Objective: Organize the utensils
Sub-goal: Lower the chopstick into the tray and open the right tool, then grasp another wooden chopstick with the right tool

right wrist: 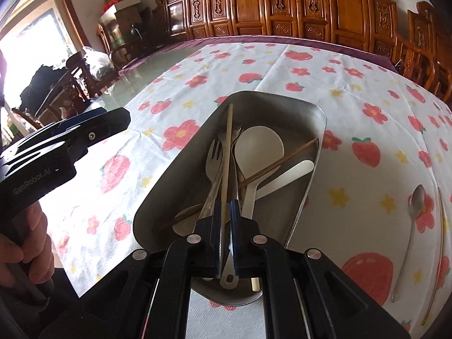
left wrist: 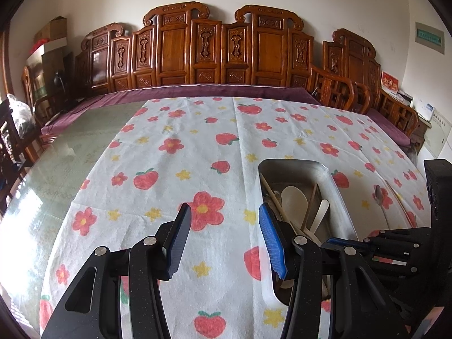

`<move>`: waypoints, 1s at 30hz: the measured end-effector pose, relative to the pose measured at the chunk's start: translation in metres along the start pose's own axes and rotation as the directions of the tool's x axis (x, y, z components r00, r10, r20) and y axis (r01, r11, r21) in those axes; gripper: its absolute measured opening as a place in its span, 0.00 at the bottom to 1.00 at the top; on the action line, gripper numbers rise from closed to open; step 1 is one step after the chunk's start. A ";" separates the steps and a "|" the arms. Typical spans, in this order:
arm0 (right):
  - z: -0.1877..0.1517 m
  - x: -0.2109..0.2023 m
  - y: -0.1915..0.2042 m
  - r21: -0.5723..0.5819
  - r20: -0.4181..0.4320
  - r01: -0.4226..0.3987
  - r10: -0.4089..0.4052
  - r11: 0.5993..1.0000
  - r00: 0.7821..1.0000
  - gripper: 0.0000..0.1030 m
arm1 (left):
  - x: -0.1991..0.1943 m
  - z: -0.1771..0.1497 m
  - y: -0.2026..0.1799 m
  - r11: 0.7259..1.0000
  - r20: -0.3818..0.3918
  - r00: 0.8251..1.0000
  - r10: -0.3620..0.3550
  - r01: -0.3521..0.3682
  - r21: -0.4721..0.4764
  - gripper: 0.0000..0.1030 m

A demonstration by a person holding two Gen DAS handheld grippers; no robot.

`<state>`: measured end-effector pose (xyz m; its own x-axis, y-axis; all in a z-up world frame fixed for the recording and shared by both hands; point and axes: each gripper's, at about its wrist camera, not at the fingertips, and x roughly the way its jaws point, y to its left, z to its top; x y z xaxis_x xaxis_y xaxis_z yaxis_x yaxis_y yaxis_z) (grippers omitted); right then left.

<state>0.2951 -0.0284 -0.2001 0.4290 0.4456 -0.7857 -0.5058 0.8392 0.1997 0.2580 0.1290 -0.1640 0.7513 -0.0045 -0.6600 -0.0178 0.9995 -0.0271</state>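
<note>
A metal tray (right wrist: 319, 118) sits on the flowered cloth and holds a fork (right wrist: 212, 158), a white spoon (right wrist: 258, 147), a white spatula (right wrist: 293, 172) and a dark chopstick (right wrist: 282, 161). My right gripper (right wrist: 226, 206) is shut on a light chopstick (right wrist: 228, 147) that points away over the tray. A metal spoon (right wrist: 415, 206) and another chopstick (right wrist: 440, 243) lie on the cloth right of the tray. My left gripper (left wrist: 223, 217) is open and empty above the cloth, left of the tray (left wrist: 336, 186).
The round table has a glass top (left wrist: 70, 152) beyond the cloth on the left. Carved wooden chairs (left wrist: 214, 48) line the far side. The right gripper's body (left wrist: 395, 251) shows beside the tray in the left wrist view.
</note>
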 end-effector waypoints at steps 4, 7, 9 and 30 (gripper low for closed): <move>0.001 -0.018 -0.007 -0.005 0.052 0.004 -0.004 1.000 0.999 0.09 | 0.000 -0.003 -0.005 1.000 -0.005 1.000 -0.016 0.016 -0.004 0.46; -0.001 -0.040 -0.018 -0.021 0.095 0.026 -0.023 0.999 0.995 0.09 | -0.002 -0.004 -0.014 1.000 0.003 1.000 -0.022 0.022 0.004 0.46; -0.003 -0.054 -0.029 -0.031 0.116 0.050 -0.047 0.998 0.992 0.09 | -0.004 -0.004 -0.021 0.999 0.012 0.999 -0.035 0.035 0.001 0.46; -0.088 -0.085 -0.220 0.097 -0.025 0.367 -0.367 0.925 0.930 0.22 | -0.013 -0.024 -0.150 0.968 -0.013 0.985 -0.170 0.169 0.187 0.46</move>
<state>0.3040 -0.2783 -0.2285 0.5656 0.0990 -0.8187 -0.2381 0.9701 -0.0472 0.2352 -0.0215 -0.1699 0.7346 -0.1744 -0.6557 0.2333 0.9724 0.0028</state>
